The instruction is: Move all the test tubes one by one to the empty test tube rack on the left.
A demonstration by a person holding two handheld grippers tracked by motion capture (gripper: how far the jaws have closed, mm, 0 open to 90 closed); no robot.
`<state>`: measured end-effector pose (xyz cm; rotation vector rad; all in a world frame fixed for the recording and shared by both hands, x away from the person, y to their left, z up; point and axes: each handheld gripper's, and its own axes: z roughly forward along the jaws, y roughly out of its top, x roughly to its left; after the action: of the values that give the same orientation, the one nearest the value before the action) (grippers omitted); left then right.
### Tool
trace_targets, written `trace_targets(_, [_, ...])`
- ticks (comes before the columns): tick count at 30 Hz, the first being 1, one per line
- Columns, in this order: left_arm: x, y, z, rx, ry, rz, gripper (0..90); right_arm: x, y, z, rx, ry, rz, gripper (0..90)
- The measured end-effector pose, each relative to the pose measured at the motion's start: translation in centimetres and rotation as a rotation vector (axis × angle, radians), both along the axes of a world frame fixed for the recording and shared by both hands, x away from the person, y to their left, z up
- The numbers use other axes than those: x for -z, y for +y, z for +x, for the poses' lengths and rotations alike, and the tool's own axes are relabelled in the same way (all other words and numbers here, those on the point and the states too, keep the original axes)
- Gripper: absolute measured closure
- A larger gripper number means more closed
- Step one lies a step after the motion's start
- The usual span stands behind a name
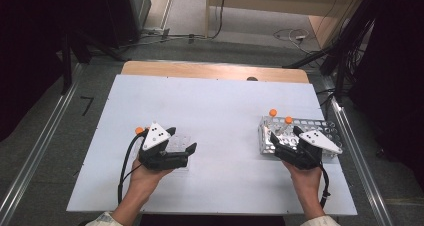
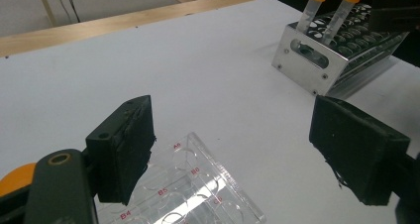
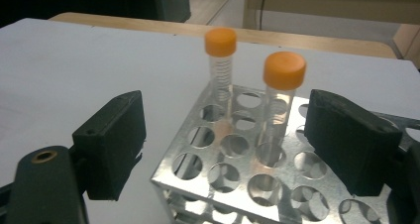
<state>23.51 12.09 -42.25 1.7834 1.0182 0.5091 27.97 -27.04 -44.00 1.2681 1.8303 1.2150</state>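
High view: the left gripper (image 1: 186, 151) rests low on the white table (image 1: 215, 111), over a clear well plate (image 1: 181, 138). The right gripper (image 1: 281, 141) hangs over the near end of the metal tube rack (image 1: 327, 126) at the table's right side. Two orange-capped tubes, the rear tube (image 1: 273, 114) and the near tube (image 1: 288, 120), stand in the rack's left end.

Left gripper view: the jaws stand wide apart and released, nothing between the pads. The well plate (image 2: 193, 189) lies flat just below the left jaw, its wells labelled in red. The rack (image 2: 341, 50) stands well apart, across the table.

Right gripper view: the jaws are spread and released, one to each side of the rack's corner. The near tube (image 3: 282, 105) stands upright just ahead, between the jaw lines; the rear tube (image 3: 221, 65) stands beyond it to the left. No pad touches either tube.

Step in hand, as judged: approach for picking a tube from the rack. The next move calls for advancing the right gripper until its pads flank the near tube below the cap, then clenching and lifting straight up to clear the hole.
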Motion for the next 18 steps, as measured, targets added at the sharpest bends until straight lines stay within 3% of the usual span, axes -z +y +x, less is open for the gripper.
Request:
trace_targets(10, [0.1, -0.1, 0.1, 0.007, 0.006, 0.002, 18.4, 1.5, -0.8, 2.7, 0.069, 0.024, 0.011, 23.2])
trace_targets(18, [0.2, -0.3, 0.0, 0.009, 0.007, 0.005, 18.9, 2.1, -1.0, 3.3, 0.081, 0.015, -0.013, 43.1])
